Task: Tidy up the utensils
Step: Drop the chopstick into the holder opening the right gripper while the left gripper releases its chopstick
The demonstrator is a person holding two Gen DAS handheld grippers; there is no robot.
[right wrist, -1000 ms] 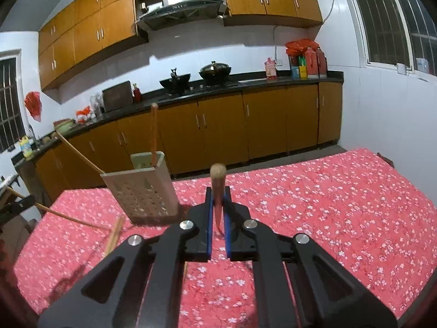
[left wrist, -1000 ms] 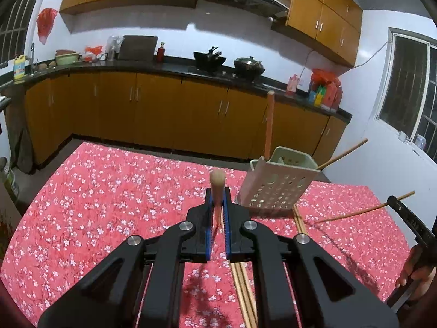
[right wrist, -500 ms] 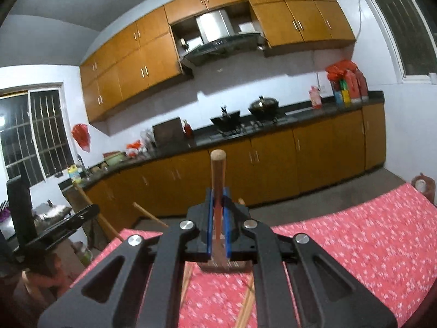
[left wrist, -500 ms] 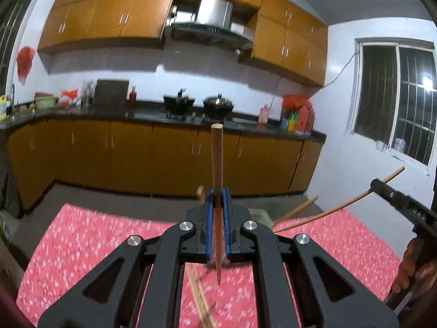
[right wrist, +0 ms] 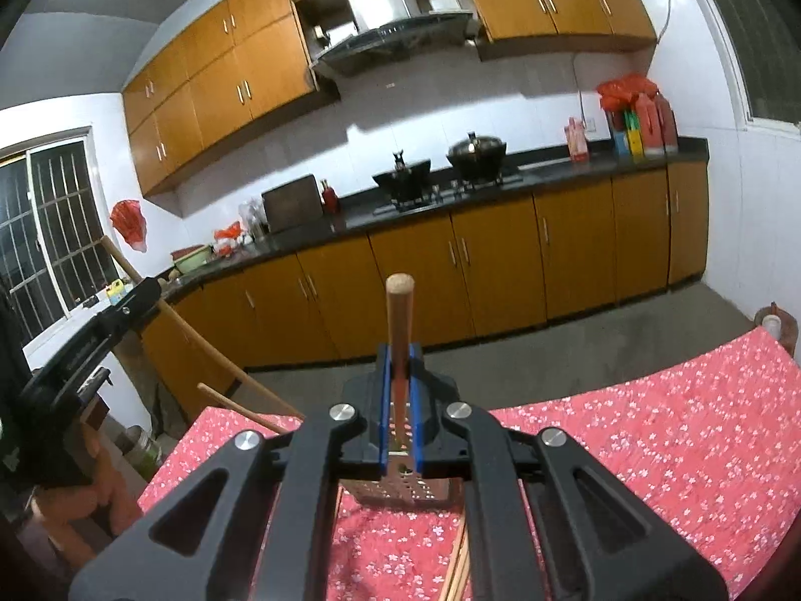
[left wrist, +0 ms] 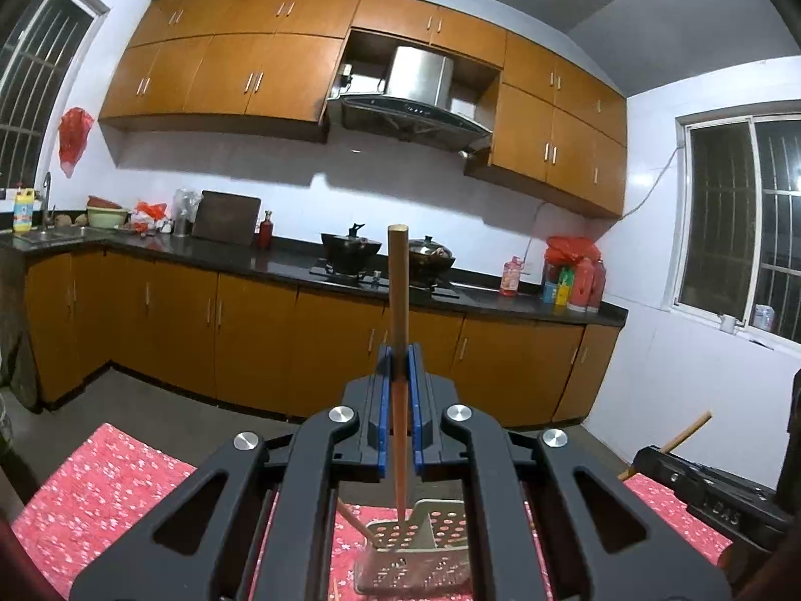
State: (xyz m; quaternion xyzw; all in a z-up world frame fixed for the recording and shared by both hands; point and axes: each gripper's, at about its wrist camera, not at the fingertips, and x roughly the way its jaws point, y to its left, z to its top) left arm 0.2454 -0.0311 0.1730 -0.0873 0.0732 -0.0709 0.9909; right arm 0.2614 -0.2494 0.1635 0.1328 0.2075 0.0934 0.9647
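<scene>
Kitchen, white walls (left wrist: pixel 651 360), grey floor (right wrist: pixel 626 345); orange-brown upper cabinets (left wrist: pixel 240 75) and base cabinets (left wrist: pixel 250 345) under a dark counter (left wrist: pixel 280 260). Steel hood (left wrist: pixel 415 95) above a hob carrying two black pots (left wrist: pixel 350 248). Barred windows (left wrist: pixel 741 245) dark outside; red floral cloth (right wrist: pixel 651 440) on the table.

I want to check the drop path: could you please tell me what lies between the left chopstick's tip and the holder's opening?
Nothing: in the left wrist view, the chopstick in the left tongs points into the perforated holder with only air between.
</scene>
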